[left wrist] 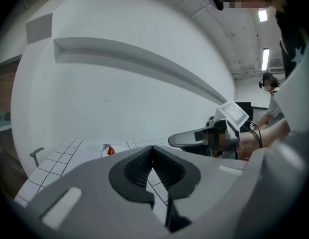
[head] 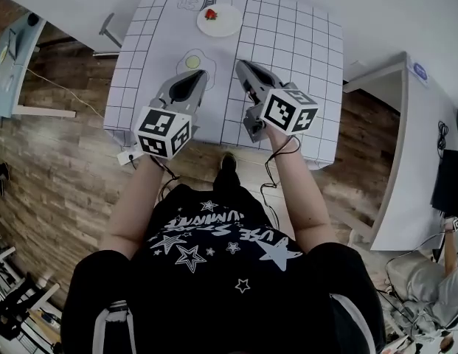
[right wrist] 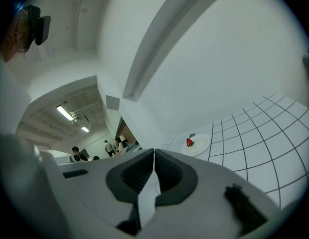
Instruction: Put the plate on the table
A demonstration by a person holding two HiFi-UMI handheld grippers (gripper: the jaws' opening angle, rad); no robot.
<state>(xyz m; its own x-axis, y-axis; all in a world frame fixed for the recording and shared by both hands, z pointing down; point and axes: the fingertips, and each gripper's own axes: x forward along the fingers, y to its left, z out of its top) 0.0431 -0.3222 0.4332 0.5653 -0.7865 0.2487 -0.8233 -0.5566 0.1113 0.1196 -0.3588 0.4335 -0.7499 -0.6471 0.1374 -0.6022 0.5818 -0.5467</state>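
Wood-plank floor (head: 59,175) surrounds a desk (head: 302,72) under a white gridded cloth. Behind it rises a white wall (left wrist: 119,93) with a long ledge (left wrist: 144,66). A pale blue table (head: 11,65) stands at left, a white partition (head: 406,161) at right; strip lights (right wrist: 64,113) glow on the ceiling
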